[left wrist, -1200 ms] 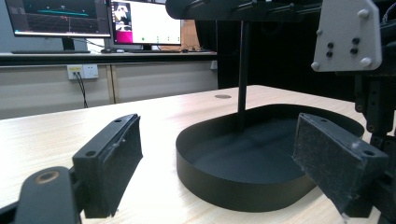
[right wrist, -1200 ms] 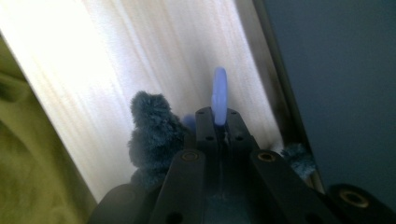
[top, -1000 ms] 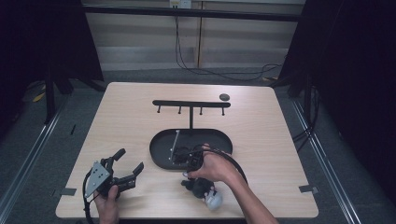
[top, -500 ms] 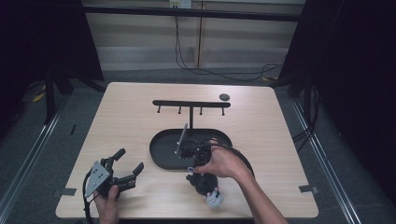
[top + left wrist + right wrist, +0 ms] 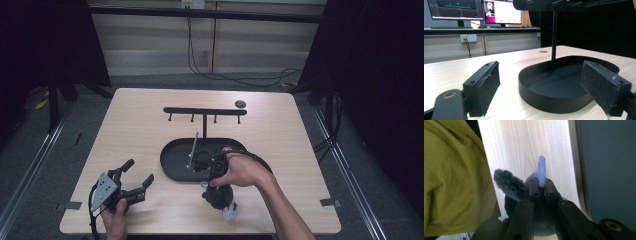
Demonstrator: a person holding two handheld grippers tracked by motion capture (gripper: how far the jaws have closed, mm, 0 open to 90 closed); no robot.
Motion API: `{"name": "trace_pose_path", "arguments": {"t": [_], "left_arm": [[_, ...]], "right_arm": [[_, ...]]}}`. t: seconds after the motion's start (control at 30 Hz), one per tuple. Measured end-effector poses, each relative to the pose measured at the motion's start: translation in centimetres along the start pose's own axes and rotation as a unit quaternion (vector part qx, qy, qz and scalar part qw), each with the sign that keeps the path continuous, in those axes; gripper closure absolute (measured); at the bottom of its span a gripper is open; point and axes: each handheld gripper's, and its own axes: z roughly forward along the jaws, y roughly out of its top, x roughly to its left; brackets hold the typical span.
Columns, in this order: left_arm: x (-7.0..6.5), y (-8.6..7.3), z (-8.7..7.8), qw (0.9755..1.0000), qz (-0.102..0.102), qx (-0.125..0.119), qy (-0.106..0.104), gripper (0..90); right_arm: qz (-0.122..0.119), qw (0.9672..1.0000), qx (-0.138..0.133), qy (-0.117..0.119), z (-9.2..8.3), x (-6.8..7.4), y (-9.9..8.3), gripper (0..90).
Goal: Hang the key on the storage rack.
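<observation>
A dark grey furry toy with a light blue ring hangs over the table's front, just before the black oval tray. My right gripper is shut on that ring, with the fur bulging out to the left of the jaws. In the high view a hand holds the right gripper at the tray's near rim. The left gripper rests open at the front left, nothing between its pads, facing the tray.
A black pole rises from the tray and carries a bar with several small hooks. A thin metal rod leans in the tray. A small dark disc lies at the far right. Olive cloth sits beside the right gripper.
The right hand has moved a little away from the front edge and to the right, carrying the hanging toy closer to the tray. The left gripper has stayed put.
</observation>
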Motion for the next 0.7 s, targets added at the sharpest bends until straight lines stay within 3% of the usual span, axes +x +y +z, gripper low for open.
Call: {"name": "trace_pose_path", "arguments": {"t": [0.07, 0.2, 0.37, 0.7], "left_arm": [[0.0, 0.0, 0.0, 1.0000, 0.000, 0.000, 0.000, 15.4], [0.0, 0.0, 0.0, 1.0000, 0.001, 0.000, 0.001, 15.4], [0.0, 0.0, 0.0, 1.0000, -0.001, 0.000, 0.000, 15.4], [0.0, 0.0, 0.0, 1.0000, 0.000, -0.001, 0.000, 15.4]], "right_arm": [[-0.005, 0.9999, -0.006, 0.008, -0.4, 0.0, 0.0, 87.8], [-0.010, 0.9995, -0.028, -0.003, -1.7, -0.3, 0.0, 87.8], [0.002, 0.9989, -0.045, -0.016, -3.3, -0.9, -0.1, 87.8], [0.007, 0.9982, -0.052, -0.027, -6.2, -1.8, -0.6, 87.8]]}}
